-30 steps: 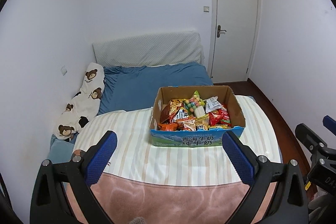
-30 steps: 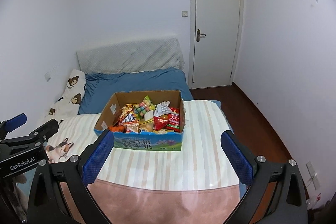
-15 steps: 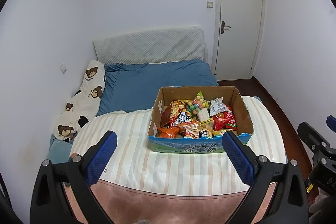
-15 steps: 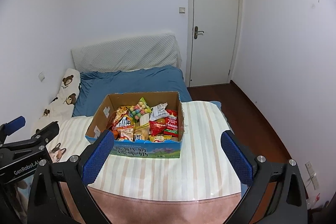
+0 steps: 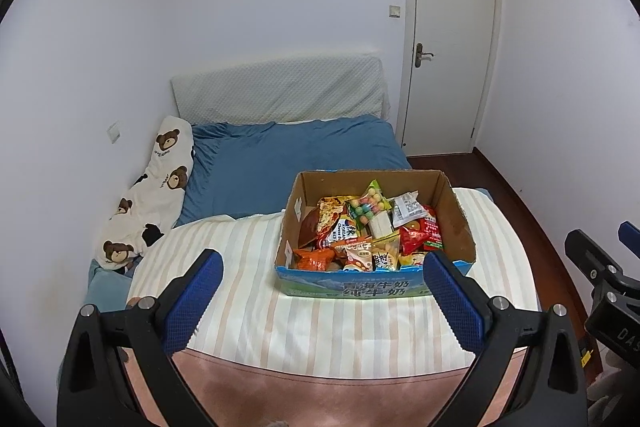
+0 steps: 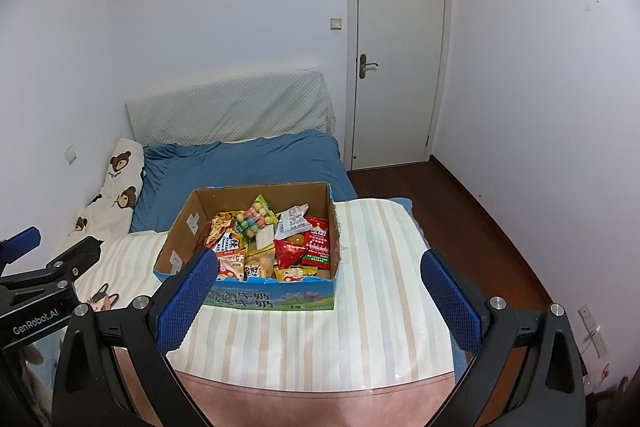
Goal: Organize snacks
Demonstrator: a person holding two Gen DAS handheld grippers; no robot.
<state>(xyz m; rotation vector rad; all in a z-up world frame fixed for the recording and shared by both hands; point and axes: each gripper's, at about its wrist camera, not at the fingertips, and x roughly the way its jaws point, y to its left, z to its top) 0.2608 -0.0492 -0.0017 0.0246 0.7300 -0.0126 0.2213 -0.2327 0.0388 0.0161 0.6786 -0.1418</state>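
Observation:
An open cardboard box [image 5: 460, 215] with a blue printed front stands on the striped blanket [image 5: 320, 315] on the bed; it also shows in the right wrist view [image 6: 180, 231]. It is full of snack packets [image 5: 360, 231], among them a red packet [image 6: 316, 247] and a bag of coloured balls [image 6: 256, 217]. My left gripper [image 5: 320, 299] is open and empty, held in front of the box. My right gripper [image 6: 316, 295] is open and empty, also short of the box. Each gripper shows at the edge of the other's view.
A blue sheet [image 5: 296, 163] covers the far half of the bed. A bear-print pillow [image 5: 152, 195] lies along the left wall. A padded headboard [image 5: 280, 91] stands behind. A closed white door [image 6: 400, 55] and dark wood floor [image 6: 460, 211] are at right.
Both grippers have moved forward and a little higher, so the box looks nearer and I see further into it. Both stayed open. The box and snacks have not moved.

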